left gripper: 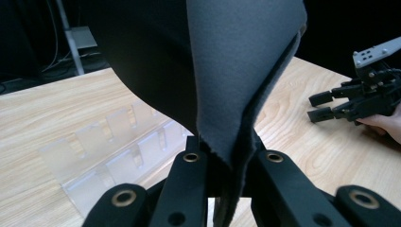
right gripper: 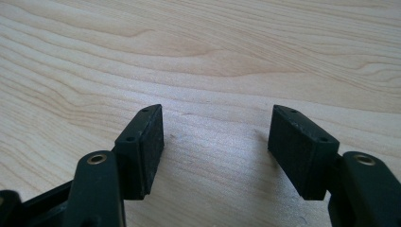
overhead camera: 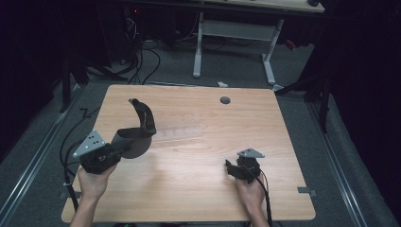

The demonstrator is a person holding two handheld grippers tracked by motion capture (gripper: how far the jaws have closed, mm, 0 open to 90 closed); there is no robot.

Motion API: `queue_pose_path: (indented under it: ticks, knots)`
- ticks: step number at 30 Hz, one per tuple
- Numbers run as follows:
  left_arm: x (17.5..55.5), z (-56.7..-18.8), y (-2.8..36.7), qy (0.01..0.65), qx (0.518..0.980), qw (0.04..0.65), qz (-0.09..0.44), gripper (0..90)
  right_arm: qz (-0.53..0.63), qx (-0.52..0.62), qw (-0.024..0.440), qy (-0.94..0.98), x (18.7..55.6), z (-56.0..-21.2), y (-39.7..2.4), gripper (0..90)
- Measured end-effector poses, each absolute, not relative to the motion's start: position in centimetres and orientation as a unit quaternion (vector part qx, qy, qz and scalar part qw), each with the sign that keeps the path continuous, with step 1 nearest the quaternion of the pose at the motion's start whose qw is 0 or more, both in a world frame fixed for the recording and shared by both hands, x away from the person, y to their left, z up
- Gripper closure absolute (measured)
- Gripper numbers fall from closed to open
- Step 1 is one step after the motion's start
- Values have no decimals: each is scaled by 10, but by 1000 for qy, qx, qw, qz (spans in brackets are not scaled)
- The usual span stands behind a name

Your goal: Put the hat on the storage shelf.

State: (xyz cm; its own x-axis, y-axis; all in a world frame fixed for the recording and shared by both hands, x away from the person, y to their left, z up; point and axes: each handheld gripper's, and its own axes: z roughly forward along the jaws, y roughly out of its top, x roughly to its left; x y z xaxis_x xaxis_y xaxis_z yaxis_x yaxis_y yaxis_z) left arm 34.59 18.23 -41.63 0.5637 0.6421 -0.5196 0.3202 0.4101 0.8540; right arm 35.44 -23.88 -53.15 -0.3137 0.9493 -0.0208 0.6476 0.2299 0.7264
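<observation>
Clearly soft and light, the dark grey cloth hangs limp above the surface, pinched by its edge in the left gripper; a second hold belongs on the free hem. The right gripper rests spread, empty

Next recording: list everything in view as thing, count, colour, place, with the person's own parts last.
Dark grey fabric piece with a black strap: one, grey and black, clamped in the left gripper, lifted over the table's left half.
Clear plastic divided tray: one, transparent, on the table beyond the fabric.
Light wooden table: one, pale wood, centre.
Round grommet hole: one, dark grey, far edge of the table.
White-legged desk: one, behind.
Left gripper: one, black, shut on the fabric.
Right gripper: one, black, open, empty, low over the table.
</observation>
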Motion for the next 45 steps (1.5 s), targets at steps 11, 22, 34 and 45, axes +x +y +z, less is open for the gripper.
queue_pose_path:
  ticks: [11, 22, 34, 45]
  knots:
    - [361, -410, 187, 461, 501, 719, 136, 864, 315, 534, 239, 747, 354, -532, -239, 364]
    - [377, -411, 191, 477, 489, 714, 154, 864, 315, 534, 239, 747, 354, -532, -239, 363]
    - [394, -412, 196, 493, 482, 704, 171, 864, 315, 534, 238, 747, 354, -532, -239, 362]
    - [410, -419, 196, 506, 482, 687, 198, 864, 316, 534, 238, 747, 354, -532, -239, 361]
